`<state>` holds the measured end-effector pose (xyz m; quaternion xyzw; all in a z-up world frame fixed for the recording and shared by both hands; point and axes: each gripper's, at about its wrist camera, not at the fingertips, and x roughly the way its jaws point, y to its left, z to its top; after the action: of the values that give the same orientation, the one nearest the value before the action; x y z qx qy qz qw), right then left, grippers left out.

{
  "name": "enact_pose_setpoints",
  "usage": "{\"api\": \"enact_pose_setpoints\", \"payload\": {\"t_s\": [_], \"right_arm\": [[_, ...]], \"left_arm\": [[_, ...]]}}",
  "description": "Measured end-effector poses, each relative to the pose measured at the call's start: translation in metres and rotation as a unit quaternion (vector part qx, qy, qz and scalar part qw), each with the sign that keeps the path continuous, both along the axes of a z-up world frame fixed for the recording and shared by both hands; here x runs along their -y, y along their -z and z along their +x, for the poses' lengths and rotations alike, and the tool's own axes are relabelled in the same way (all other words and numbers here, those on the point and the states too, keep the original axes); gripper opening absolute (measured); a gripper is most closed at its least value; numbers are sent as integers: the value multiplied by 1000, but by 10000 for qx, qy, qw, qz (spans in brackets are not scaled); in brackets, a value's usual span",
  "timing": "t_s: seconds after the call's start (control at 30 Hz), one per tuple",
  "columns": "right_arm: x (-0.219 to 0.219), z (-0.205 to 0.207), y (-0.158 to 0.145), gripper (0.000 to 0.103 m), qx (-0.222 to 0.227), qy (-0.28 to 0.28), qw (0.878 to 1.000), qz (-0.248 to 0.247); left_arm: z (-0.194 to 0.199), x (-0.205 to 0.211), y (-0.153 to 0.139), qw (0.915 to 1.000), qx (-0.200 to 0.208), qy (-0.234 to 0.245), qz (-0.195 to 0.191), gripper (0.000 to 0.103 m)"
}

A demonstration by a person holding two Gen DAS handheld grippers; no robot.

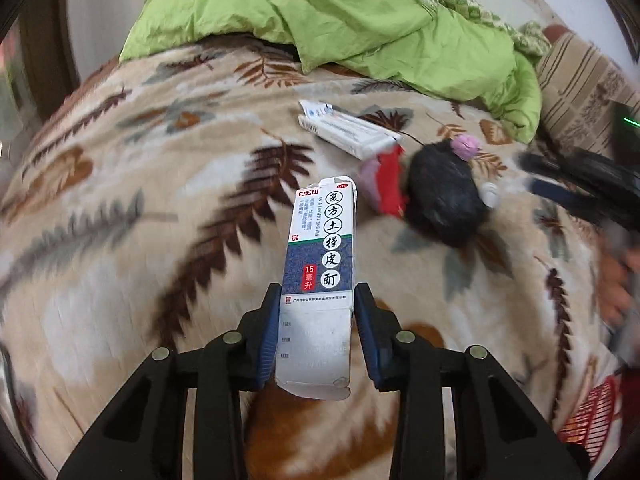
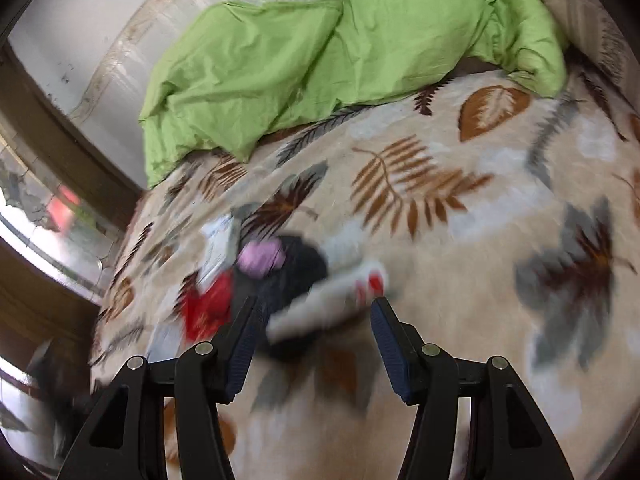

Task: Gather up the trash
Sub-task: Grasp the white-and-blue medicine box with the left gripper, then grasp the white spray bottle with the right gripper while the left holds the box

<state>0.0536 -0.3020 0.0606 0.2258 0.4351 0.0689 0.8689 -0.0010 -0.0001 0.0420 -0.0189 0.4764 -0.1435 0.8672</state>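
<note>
- A leaf-print blanket (image 1: 120, 240) is covering the bed, with a green quilt (image 1: 340, 12) lying bunched at its far end.
- A black bag (image 1: 442, 196), a red wrapper (image 1: 390, 184) and a white box (image 1: 348, 130) are lying clustered mid-blanket.
- The left gripper (image 1: 316, 300) is clenching a medicine carton (image 1: 320, 248), holding it above the blanket.
- The right gripper (image 2: 314, 312) is hanging released over that blurred litter.

Left gripper (image 1: 316, 304) angled downward, jaws clamped on something, right gripper (image 2: 314, 312) angled downward, jaws apart
</note>
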Motion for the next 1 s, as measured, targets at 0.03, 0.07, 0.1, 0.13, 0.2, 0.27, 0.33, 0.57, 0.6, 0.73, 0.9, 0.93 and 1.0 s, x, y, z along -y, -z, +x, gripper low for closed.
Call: {"api": "enact_pose_setpoints", "payload": {"t_s": [0.03,0.07,0.1,0.13,0.2,0.27,0.33,0.57,0.6,0.73,0.9,0.93,1.0], "right_arm": [[0,14,7,60,-53,-23,10000,-39],[0,24,13,58,-106,-53,9999,-33],[2,35,22,56,-190,-56,9998,9],[4,44,31,53,-285,-17,9996,21],[8,52,44,52,-458,-15,9989,105],[13,49,52,50,-579,-8,9979,279],[12,37,52,50,-606,-93,9975,355],[-25,-48,50,51,-979,-1022,9878,642],[-31,-62,48,51,-991,-1162,9854,751],[-42,-88,31,51,-774,-1460,9838,691],[-62,-93,8,53,-174,-2046,9785,-186],[-68,-93,7,54,-93,-2201,9749,-325],[-79,-90,9,54,-51,-2484,9670,-571]], "left_arm": [[-4,0,1,10000,-15,-16,-28,35],[-10,3,5,10000,-18,-57,1,35],[-12,6,9,10000,-31,-49,60,35],[-13,8,13,9999,-39,-20,100,35],[-15,14,19,9997,-19,34,251,33],[-15,16,21,9995,46,93,302,33],[-14,16,21,9992,137,96,350,33],[-8,10,24,9997,101,-17,215,35],[-6,10,24,9996,125,-57,253,40],[3,9,23,9993,191,-213,244,55],[14,7,31,9992,73,-289,283,42],[13,6,30,9991,108,-316,279,36],[14,-1,30,9990,77,-405,194,32]]}}
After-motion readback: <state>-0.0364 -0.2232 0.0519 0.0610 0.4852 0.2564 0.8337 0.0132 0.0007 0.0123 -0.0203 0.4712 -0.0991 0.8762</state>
